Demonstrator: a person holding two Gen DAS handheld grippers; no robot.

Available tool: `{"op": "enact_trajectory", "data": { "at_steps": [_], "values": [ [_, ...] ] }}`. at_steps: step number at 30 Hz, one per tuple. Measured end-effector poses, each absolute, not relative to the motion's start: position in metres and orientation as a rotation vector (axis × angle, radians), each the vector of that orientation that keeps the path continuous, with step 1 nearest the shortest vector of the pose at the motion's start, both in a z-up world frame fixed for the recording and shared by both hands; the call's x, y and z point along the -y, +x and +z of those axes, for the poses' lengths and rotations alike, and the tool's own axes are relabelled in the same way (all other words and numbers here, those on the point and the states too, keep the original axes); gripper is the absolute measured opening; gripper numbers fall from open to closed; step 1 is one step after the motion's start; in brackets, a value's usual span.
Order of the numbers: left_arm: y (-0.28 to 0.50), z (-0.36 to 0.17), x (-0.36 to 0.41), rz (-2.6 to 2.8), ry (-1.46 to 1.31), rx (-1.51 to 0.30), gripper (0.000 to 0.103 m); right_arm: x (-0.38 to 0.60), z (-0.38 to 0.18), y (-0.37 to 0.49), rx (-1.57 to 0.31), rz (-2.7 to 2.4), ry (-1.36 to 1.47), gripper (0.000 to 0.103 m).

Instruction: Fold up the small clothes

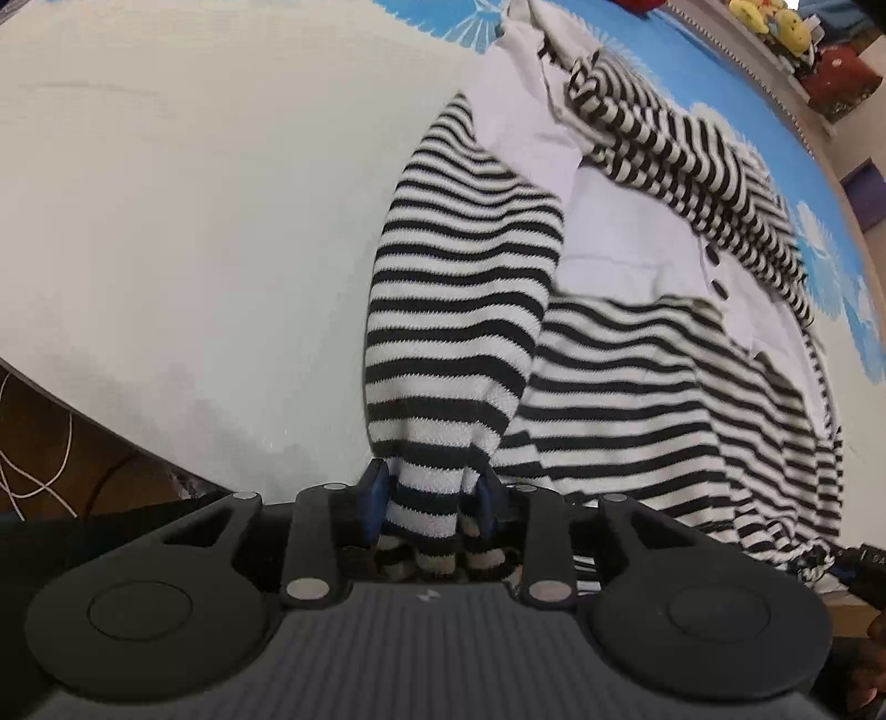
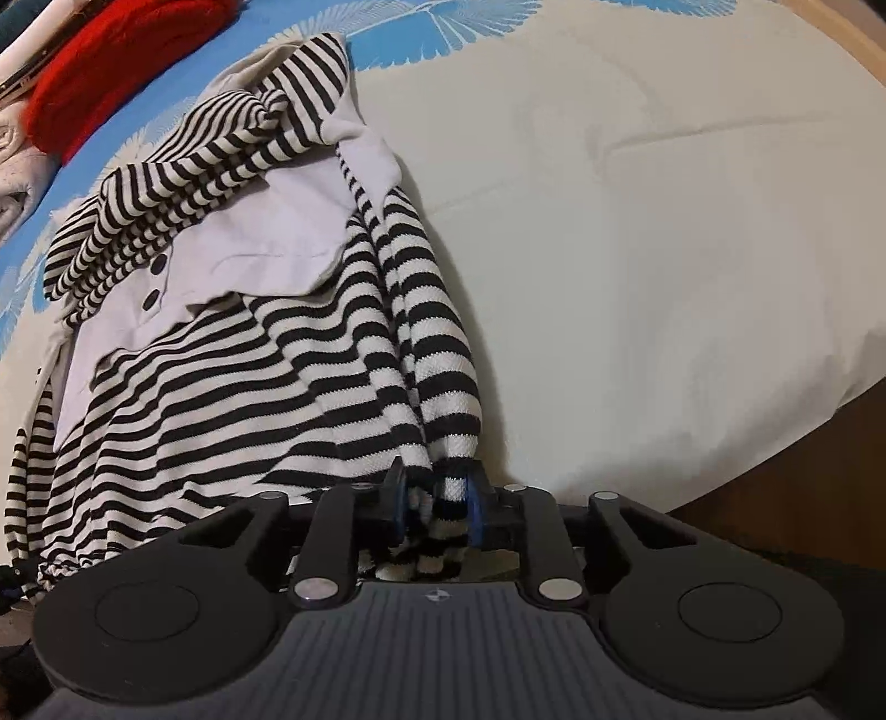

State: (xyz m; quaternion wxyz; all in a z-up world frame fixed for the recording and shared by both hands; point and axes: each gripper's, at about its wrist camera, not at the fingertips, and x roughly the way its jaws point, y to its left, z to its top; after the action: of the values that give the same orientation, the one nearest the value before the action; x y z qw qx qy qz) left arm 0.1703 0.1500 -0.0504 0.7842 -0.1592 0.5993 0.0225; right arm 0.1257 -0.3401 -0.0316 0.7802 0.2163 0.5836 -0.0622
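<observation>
A small black-and-white striped garment (image 1: pixel 637 399) with a pale lilac panel (image 1: pixel 626 243) and dark buttons lies spread on the white bed cover. My left gripper (image 1: pixel 429 493) is shut on the cuff of its left striped sleeve (image 1: pixel 459 288). My right gripper (image 2: pixel 434 495) is shut on the cuff of the other striped sleeve (image 2: pixel 426 332). The garment body (image 2: pixel 221 387) lies to the left in the right wrist view. Both cuffs bunch between the blue pads, near the bed's front edge.
The white cover (image 1: pixel 194 221) has a blue patterned part (image 1: pixel 830 260) at the far side. A red cloth (image 2: pixel 105 72) and pale clothes lie at the back left in the right wrist view. Yellow toys (image 1: pixel 775 22) sit beyond the bed. Wooden floor and white cables (image 1: pixel 39 465) lie below the edge.
</observation>
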Motion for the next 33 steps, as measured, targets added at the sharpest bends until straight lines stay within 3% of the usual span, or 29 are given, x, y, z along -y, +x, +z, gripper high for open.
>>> {"op": "enact_trajectory", "data": {
  "at_steps": [2, 3, 5, 16, 24, 27, 32, 33],
  "values": [
    [0.170, -0.052, -0.146, 0.040, -0.317, -1.293, 0.033, 0.340, -0.032, 0.125, -1.264, -0.137, 0.461, 0.024],
    [0.169, -0.052, -0.145, 0.031, -0.311, -1.287, 0.020, 0.340, -0.032, 0.125, -1.265, -0.134, 0.458, 0.024],
    [0.168, -0.047, -0.143, 0.001, -0.322, -1.263, 0.008, 0.339, -0.030, 0.125, -1.252, -0.116, 0.463, 0.007],
    [0.147, 0.055, -0.138, -0.175, -0.285, -1.011, 0.006, 0.371, 0.063, 0.110, -0.926, -0.008, 0.585, 0.005],
    [0.088, 0.142, -0.151, -0.375, -0.336, -0.955, 0.006, 0.395, 0.160, 0.036, -0.808, 0.124, 0.623, 0.005],
    [0.105, 0.146, -0.157, -0.414, -0.398, -0.960, 0.006, 0.406, 0.171, 0.035, -0.821, 0.117, 0.647, 0.005],
    [0.195, 0.104, -0.142, -0.372, -0.356, -1.007, 0.007, 0.408, 0.136, 0.107, -0.896, 0.063, 0.672, 0.005],
    [0.219, 0.090, -0.139, -0.341, -0.354, -1.028, 0.013, 0.407, 0.126, 0.122, -0.911, 0.053, 0.663, 0.005]
  ]
}}
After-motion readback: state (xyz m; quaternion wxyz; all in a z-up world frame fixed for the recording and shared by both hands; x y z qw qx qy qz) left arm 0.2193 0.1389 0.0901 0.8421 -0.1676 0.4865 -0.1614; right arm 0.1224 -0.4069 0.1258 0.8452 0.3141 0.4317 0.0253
